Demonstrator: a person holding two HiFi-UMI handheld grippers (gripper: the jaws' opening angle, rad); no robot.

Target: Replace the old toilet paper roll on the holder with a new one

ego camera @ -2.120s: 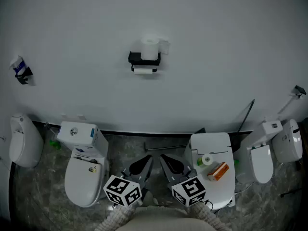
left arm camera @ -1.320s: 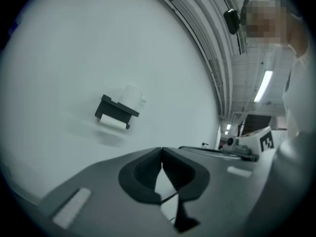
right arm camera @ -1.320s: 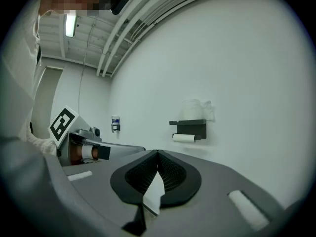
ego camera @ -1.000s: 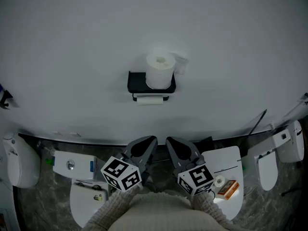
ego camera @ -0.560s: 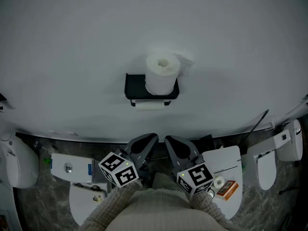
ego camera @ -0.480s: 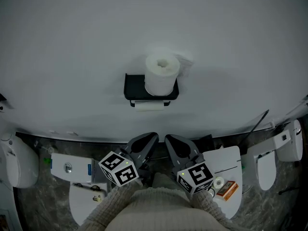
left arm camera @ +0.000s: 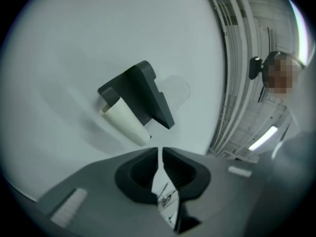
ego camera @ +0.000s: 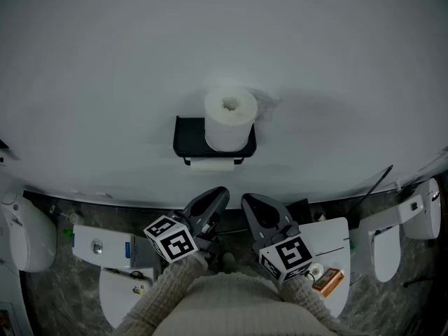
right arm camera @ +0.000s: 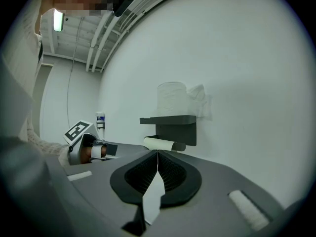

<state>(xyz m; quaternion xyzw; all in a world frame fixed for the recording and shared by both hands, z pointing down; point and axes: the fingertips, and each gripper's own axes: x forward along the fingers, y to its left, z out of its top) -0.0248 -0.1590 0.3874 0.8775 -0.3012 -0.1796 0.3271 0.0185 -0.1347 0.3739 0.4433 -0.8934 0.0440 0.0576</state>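
A plain white wall (ego camera: 105, 47) fills the upper part of the head view. Along the bottom edge lies a dark marbled floor (ego camera: 49, 285), with a white toilet (ego camera: 28, 229) at lower left and another toilet (ego camera: 423, 215) at lower right. In the right gripper view, a tube lamp (right arm camera: 58, 20) glows at upper left.

looks like a toilet-fixture showroom or test room: several toilets (ego camera: 28, 231) lined along one white wall (ego camera: 336, 61), black paper holder (ego camera: 190, 137) mounted above, grey marbled floor (ego camera: 52, 296).
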